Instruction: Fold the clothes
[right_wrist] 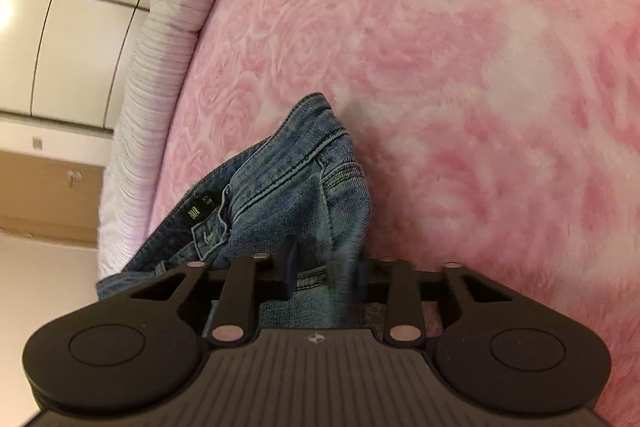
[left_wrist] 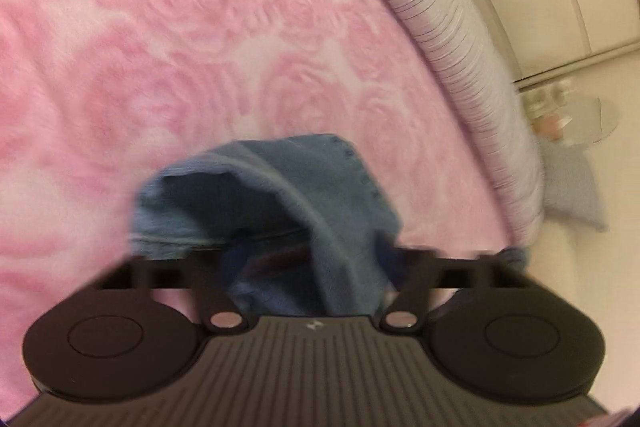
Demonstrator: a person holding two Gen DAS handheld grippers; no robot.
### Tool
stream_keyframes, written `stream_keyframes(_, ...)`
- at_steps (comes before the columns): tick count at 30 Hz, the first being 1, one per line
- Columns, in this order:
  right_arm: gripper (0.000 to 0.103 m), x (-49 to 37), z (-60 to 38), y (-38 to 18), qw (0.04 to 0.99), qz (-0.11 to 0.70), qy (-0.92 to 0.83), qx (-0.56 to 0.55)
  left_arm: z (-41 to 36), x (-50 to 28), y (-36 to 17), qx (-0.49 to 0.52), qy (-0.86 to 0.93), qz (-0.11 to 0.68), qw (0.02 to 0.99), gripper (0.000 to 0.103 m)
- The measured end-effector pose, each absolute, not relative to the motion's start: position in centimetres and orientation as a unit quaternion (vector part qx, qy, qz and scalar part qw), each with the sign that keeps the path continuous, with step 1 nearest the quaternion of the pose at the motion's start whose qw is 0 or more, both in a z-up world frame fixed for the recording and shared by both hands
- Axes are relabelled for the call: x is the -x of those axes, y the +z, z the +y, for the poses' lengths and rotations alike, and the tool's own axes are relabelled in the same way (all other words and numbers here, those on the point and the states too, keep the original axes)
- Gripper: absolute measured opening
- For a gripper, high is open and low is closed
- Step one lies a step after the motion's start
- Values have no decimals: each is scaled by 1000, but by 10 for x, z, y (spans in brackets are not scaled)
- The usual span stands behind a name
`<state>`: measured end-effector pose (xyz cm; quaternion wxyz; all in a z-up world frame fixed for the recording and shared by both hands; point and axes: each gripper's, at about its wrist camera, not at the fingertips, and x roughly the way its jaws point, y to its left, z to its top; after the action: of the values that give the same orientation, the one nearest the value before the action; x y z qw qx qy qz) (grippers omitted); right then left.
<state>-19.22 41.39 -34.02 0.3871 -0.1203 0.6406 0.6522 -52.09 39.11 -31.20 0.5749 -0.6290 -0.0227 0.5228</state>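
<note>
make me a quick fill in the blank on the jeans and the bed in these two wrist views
1. The garment between the fingers of the right gripper is a pair of blue ____.
2. The blanket under the jeans is coloured ____.
3. The blanket bears a pattern of ____.
4. The left gripper has blue ____ between its fingers.

Missing words: jeans; pink; roses; denim

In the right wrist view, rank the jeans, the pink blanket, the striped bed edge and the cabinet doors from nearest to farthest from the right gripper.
1. Jeans: between the fingers of the right gripper, bunched just ahead.
2. Pink blanket: under the jeans, spreading ahead and right.
3. Striped bed edge: left of the blanket.
4. Cabinet doors: beyond the bed edge, far left.
</note>
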Motion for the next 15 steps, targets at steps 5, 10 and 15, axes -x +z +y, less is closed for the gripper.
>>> stream_keyframes(5, 6, 202, 408, -265, 409, 540, 732, 70, 394, 541, -269, 562, 549, -40, 618, 1)
stream_keyframes(10, 6, 205, 405, -174, 438, 456, 775, 1, 376, 599, -182, 480, 596, -39, 643, 1)
stream_keyframes(15, 6, 170, 390, -98, 492, 405, 765, -97, 325, 660, -95, 410, 653, -51, 634, 1)
